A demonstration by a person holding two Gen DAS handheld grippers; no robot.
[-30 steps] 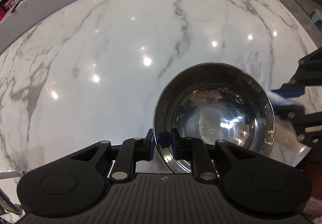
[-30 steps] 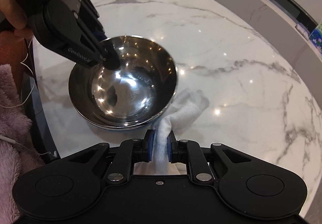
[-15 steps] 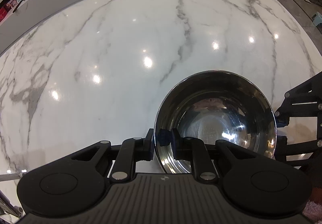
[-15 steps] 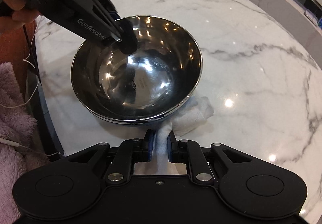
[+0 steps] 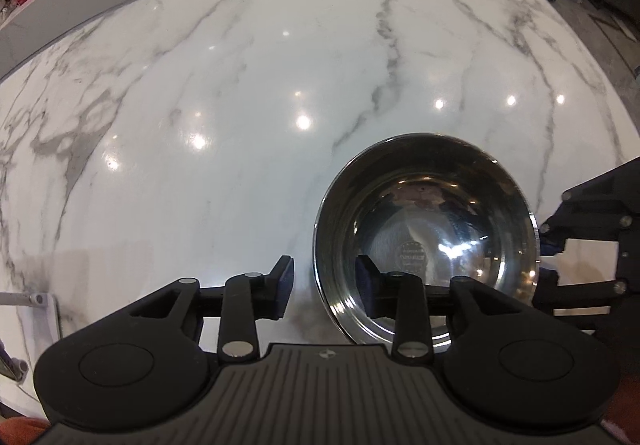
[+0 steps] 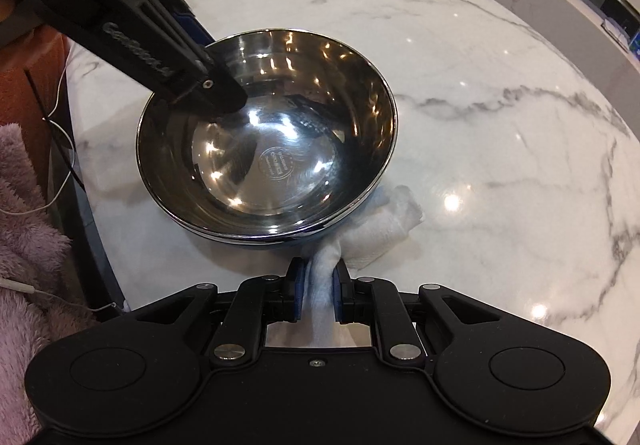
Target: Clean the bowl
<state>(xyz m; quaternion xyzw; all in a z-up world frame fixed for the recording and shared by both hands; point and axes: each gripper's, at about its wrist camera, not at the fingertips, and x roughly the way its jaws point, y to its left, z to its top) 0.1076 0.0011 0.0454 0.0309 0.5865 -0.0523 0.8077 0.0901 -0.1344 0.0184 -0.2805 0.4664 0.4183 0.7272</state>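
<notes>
While the steel bowl (image 6: 267, 137) sits near the bench (image 5: 240, 105) edge closest to the person, the left claw (image 5: 325, 283) straddles the near part of its rim: one pad hangs inside the bowl, the other outside over bare marble, and neither presses on the metal. Its jaws have just been opening, so the rim stands between them, released. The right claw (image 6: 317, 287) is pinched tight on a bunched white cloth (image 6: 380, 223), which trails forward from the pads and lies against the bowl's outer wall on the side towards that claw, partly tucked under the rim. From the right claw the bowl's hollow lies just ahead and a little to the left, so I judge that wiping the inside calls for lifting the cloth over the rim; this hand is the nearer to do it. A round stamped maker's mark shows on the bowl's floor, too small to read. Raised lettering runs along the left claw's arm, blurred beyond reading.
</notes>
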